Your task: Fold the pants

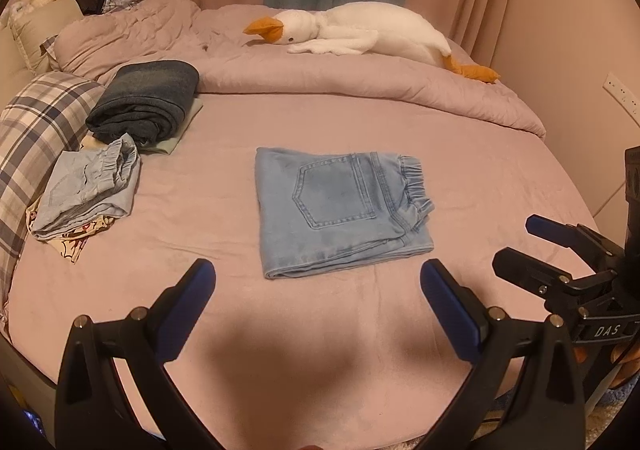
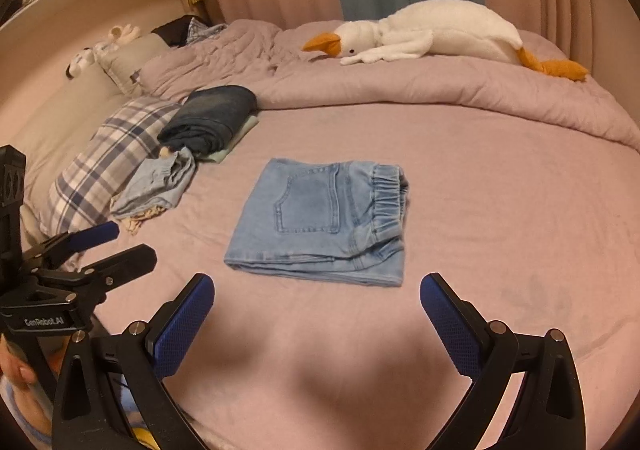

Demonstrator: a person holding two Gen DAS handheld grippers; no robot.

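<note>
Left tongs (image 1: pixel 318 282): spread wide, empty, at 6 o'clock of the pants.
Pants: light-blue denim pants (image 1: pixel 340 209), folded into a flat rectangle, mid pink bed (image 1: pixel 400 121).
Right tongs (image 2: pixel 316 296): spread wide, empty, near the pants' front edge.

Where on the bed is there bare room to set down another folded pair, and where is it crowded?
Bare sheet lies right of the folded jeans up to the rolled quilt, and in front of them toward both open grippers. The left side is crowded: dark folded pants, another light denim pile and the plaid pillow.
</note>
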